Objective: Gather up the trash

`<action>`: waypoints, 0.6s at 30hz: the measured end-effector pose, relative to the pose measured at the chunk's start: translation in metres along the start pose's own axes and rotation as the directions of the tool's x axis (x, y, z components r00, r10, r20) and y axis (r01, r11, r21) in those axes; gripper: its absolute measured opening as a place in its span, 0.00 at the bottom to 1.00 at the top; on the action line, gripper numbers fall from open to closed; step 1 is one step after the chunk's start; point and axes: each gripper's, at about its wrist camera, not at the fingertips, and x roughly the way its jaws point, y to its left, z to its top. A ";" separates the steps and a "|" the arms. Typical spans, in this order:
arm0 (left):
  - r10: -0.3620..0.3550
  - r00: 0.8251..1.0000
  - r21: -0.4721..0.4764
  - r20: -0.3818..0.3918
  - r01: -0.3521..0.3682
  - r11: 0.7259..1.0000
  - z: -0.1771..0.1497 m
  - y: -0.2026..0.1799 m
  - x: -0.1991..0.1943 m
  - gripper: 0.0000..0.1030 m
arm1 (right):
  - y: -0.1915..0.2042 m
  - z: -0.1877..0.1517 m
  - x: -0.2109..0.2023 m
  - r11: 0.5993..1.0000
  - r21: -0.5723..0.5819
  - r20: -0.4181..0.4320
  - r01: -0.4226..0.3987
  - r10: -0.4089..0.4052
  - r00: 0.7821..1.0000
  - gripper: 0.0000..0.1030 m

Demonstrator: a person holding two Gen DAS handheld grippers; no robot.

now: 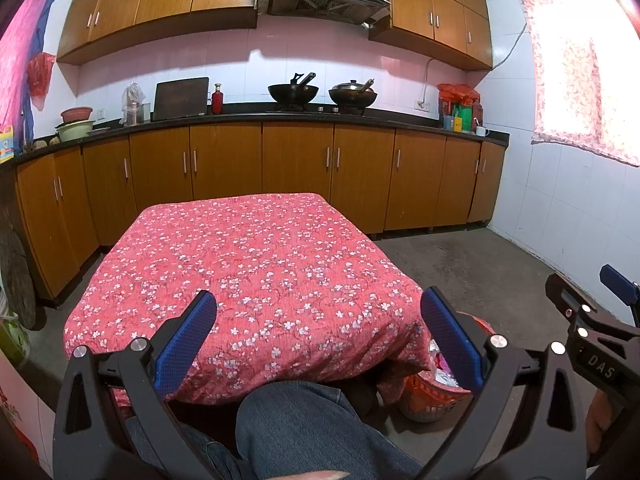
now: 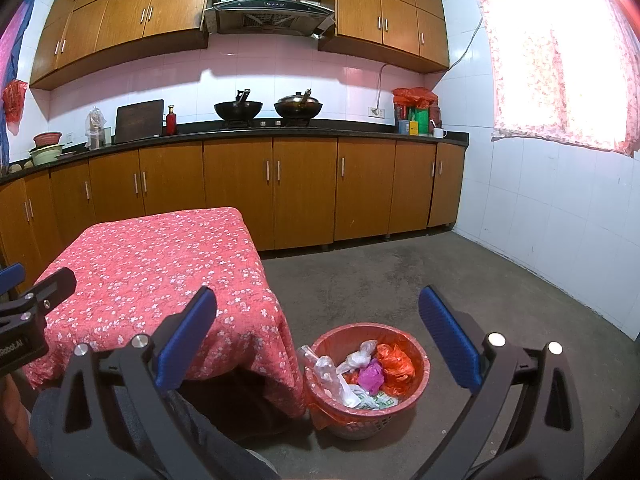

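A red waste basket (image 2: 416, 394) stands on the floor at the table's near right corner, holding crumpled plastic bags and wrappers (image 2: 370, 372). In the left wrist view only part of the basket (image 1: 432, 400) shows under the cloth's corner. My left gripper (image 1: 320, 334) is open and empty above the near edge of the table with the red flowered cloth (image 1: 248, 264). My right gripper (image 2: 318, 334) is open and empty above the basket, right of the table (image 2: 152, 272). No trash shows on the cloth.
Wooden kitchen cabinets (image 2: 304, 192) and a dark counter with two woks (image 2: 268, 110) run along the back wall. A tiled wall with a curtained window (image 2: 560, 64) is on the right. Bare concrete floor (image 2: 460, 280) lies between. A jeans-clad knee (image 1: 304, 428) is below the left gripper.
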 end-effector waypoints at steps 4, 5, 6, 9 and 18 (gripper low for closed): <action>-0.001 1.000 -0.001 -0.001 0.001 1.000 0.000 0.000 0.000 0.98 | 0.000 -0.001 -0.001 1.000 0.000 -0.001 -0.001 0.001 1.000 0.96; 0.000 1.000 -0.001 0.000 0.000 1.000 0.000 0.000 0.000 0.98 | 0.000 -0.001 -0.001 1.000 -0.001 -0.001 -0.002 0.002 1.000 0.96; 0.000 1.000 -0.001 0.000 0.000 1.000 0.000 -0.001 0.000 0.98 | 0.000 -0.001 -0.001 1.000 0.000 0.000 -0.001 0.001 1.000 0.96; 0.000 1.000 0.000 0.000 0.000 1.000 0.000 0.000 0.000 0.98 | 0.001 -0.001 -0.001 1.000 0.000 -0.001 0.000 0.000 1.000 0.96; 0.001 1.000 -0.001 -0.002 -0.001 1.000 -0.001 -0.001 -0.001 0.98 | 0.001 -0.001 -0.001 1.000 0.001 -0.001 -0.001 0.001 1.000 0.96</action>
